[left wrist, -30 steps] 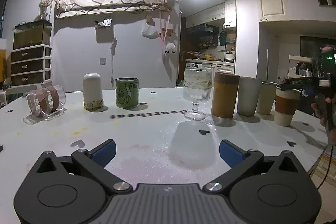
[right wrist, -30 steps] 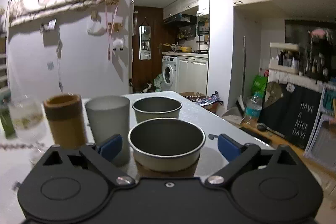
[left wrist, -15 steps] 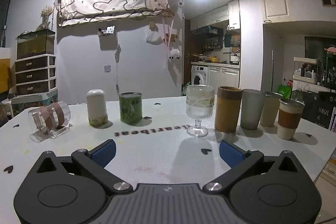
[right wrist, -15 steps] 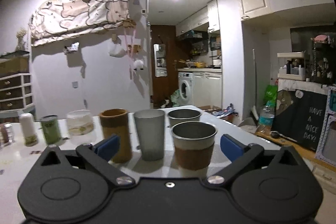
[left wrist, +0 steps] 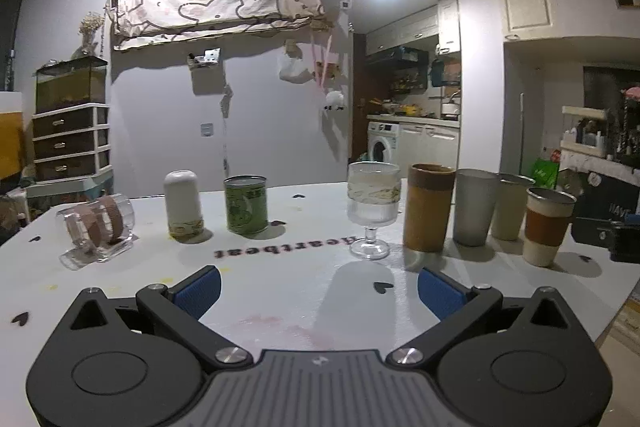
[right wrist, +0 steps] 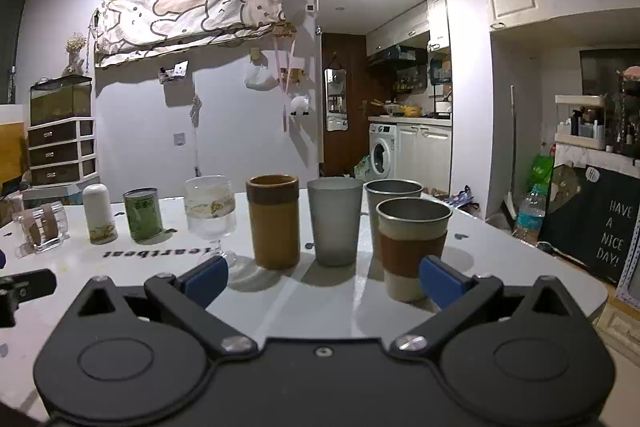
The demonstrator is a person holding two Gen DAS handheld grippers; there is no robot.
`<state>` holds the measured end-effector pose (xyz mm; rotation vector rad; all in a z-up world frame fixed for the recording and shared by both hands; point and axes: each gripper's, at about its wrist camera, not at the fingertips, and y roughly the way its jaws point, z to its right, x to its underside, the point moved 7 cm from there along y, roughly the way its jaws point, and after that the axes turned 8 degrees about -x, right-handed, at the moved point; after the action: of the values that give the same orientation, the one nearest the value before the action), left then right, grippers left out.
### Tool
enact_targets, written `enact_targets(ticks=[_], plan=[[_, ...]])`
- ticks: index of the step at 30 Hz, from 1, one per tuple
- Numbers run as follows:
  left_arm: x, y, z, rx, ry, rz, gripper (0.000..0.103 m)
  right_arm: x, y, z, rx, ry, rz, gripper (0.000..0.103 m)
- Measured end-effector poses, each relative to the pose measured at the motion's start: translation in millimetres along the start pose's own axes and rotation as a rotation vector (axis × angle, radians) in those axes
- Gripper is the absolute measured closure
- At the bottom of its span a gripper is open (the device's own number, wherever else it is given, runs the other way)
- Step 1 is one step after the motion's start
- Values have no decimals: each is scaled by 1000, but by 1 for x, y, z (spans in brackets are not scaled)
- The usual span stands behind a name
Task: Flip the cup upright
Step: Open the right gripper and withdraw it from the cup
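Observation:
A row of cups stands on the white table (left wrist: 280,291). A clear glass mug (left wrist: 96,227) with brown bands lies on its side at the far left; it also shows in the right wrist view (right wrist: 40,229). A white cup (left wrist: 182,203) stands mouth down and a green cup (left wrist: 245,203) stands beside it. A stemmed glass (left wrist: 372,207), a brown cup (left wrist: 428,213), a grey cup (left wrist: 476,211), a steel cup (left wrist: 510,207) and a steel cup with a brown sleeve (left wrist: 547,225) stand upright. My left gripper (left wrist: 318,291) is open and empty. My right gripper (right wrist: 324,275) is open and empty, just short of the sleeved cup (right wrist: 412,247).
The table's right edge (right wrist: 580,291) drops off near the sleeved cup. A blackboard sign (right wrist: 608,231) and a water bottle (right wrist: 528,215) stand on the floor to the right. The left gripper's body (right wrist: 20,291) shows at the left of the right wrist view.
My right gripper has drawn back from the sleeved cup, which stays upright on the table. My left gripper has risen and pulled back a little.

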<state>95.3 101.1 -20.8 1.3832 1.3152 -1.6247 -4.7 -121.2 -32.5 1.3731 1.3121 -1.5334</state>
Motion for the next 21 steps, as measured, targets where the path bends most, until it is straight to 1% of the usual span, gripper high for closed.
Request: enact_targets(ticks=[5, 12, 21], plan=[[1, -2, 1, -23, 5, -11, 0, 1, -1, -4, -6, 3, -10, 0], [0, -3, -1, -31, 1, -14, 0, 8, -1, -15, -7, -31, -41, 0], [-1, -4, -5, -40, -13, -16, 0, 7, -1, -18, -21, -45, -49, 0]])
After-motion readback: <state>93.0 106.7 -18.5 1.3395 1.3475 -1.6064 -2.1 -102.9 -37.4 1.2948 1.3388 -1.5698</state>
